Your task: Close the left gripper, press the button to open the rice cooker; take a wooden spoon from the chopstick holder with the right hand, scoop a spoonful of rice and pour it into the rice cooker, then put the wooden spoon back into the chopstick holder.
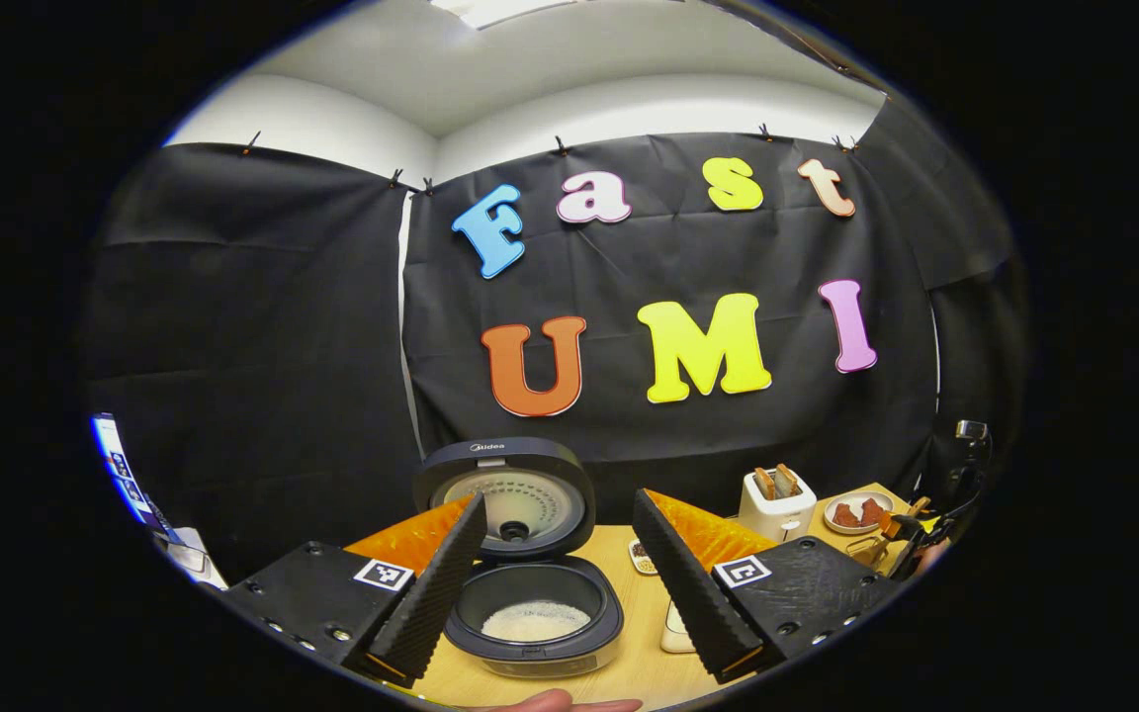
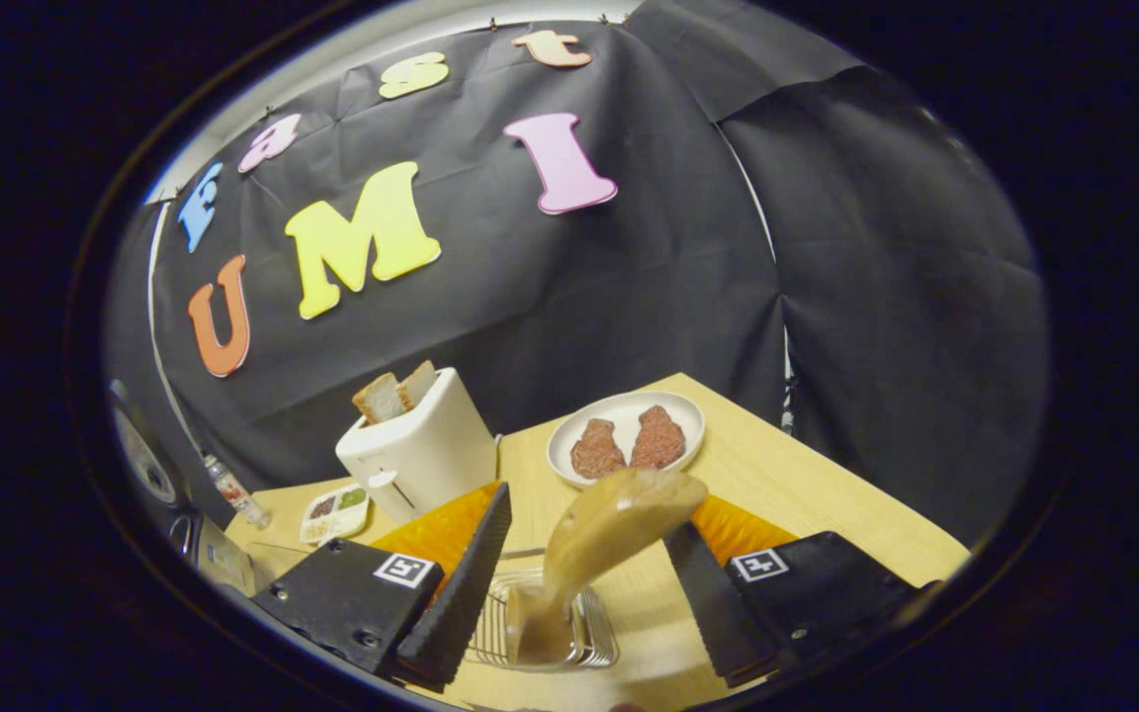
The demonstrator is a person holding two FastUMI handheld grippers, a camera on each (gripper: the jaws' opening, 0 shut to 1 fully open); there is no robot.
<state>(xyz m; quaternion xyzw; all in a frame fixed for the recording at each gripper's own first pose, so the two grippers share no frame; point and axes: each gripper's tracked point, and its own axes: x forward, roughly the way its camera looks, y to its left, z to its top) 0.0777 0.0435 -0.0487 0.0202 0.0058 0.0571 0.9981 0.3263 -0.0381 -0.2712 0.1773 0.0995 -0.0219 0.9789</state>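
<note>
wooden spoon (image 2: 601,529) stood back in the chopstick holder (image 2: 545,633), so right gripper (image 2: 579,593) fingers were wide, releasing; left gripper (image 1: 560,583) fingers wide too.

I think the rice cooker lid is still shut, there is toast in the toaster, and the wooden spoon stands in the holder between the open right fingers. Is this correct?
One thing is wrong: the rice cooker lid is open, standing up behind the pot with rice inside, as the left gripper view shows. The toast in the toaster and the wooden spoon standing in the holder between the open right gripper fingers are correct.
</note>
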